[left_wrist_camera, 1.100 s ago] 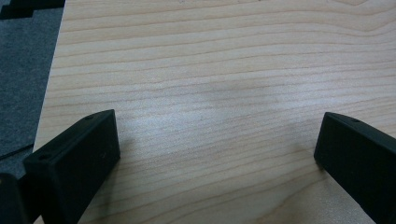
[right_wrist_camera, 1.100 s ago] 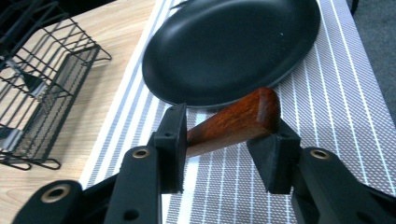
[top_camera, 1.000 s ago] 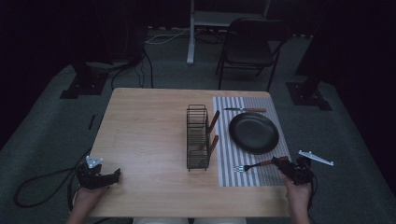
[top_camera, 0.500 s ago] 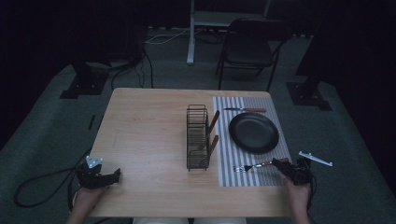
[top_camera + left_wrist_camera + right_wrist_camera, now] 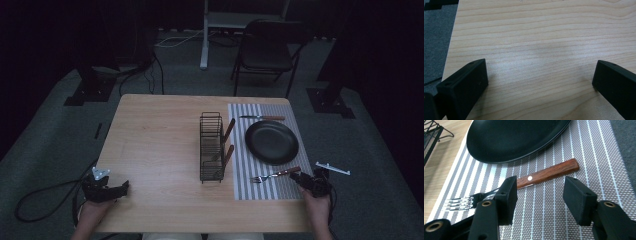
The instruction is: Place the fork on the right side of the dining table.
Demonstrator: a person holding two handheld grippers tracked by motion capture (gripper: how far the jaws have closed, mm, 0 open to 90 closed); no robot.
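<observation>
Wooden worktop (image 5: 155, 145), striped placemat (image 5: 584, 150) — fork (image 5: 544, 174) is lying beside black plate (image 5: 514, 137). Right hand-held gripper (image 5: 537, 195) has just been opening, nothing between jaws; left hand-held gripper (image 5: 540, 80) is sitting spread — empty.

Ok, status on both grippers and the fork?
Right gripper open, jaws just opening, fork lying free on striped placemat beside black plate. Left gripper open, over bare table. Nothing in the way.

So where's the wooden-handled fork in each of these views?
High view: fork lies on the striped placemat, near edge, just below the black plate.
Left gripper view: bare tabletop.
Right gripper view: fork centre, beyond the open jaws.
Shared landmark: the black plate.
</observation>
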